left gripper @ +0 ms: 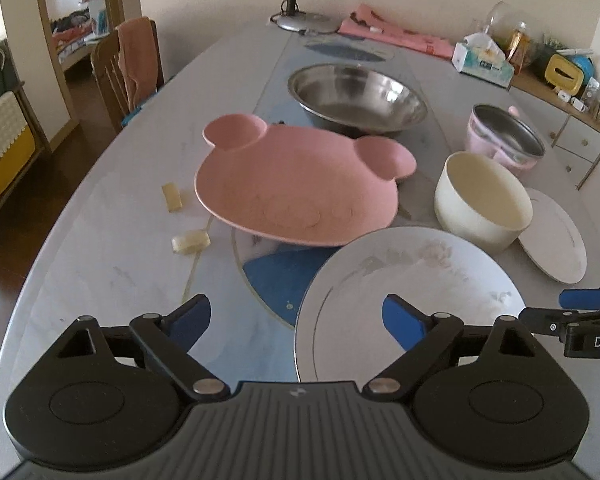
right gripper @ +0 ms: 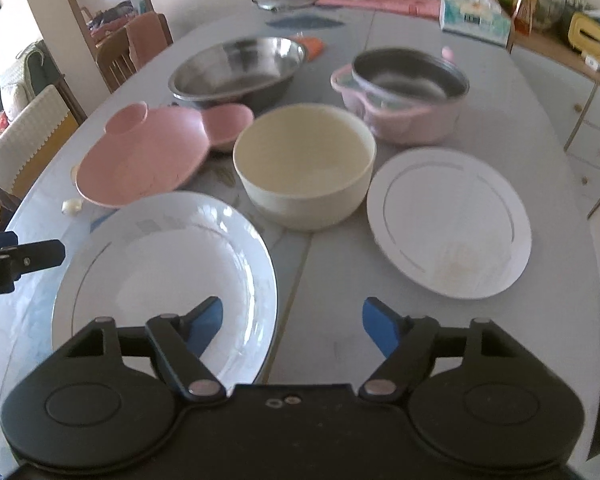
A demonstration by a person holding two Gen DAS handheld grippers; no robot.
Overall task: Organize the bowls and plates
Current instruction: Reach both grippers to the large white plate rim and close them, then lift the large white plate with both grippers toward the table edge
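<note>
Left gripper [left gripper: 296,322] and right gripper [right gripper: 292,330], both released, nothing grasped, poised over opposite rims of the near white plate [right gripper: 168,268]. Beyond it: cream bowl [right gripper: 304,168], second white plate [right gripper: 452,220], pink bear-shaped plate [left gripper: 300,188], steel basin [left gripper: 356,96], on the marble table [left gripper: 100,248].

Bare table [right gripper: 324,280] runs between the two white plates [right gripper: 164,276] [right gripper: 448,220], blocked beyond by the cream bowl [right gripper: 304,168].

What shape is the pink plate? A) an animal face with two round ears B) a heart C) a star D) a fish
A: the pink plate has two round ear-like cups on its far edge, beside the cream bowl.
</note>
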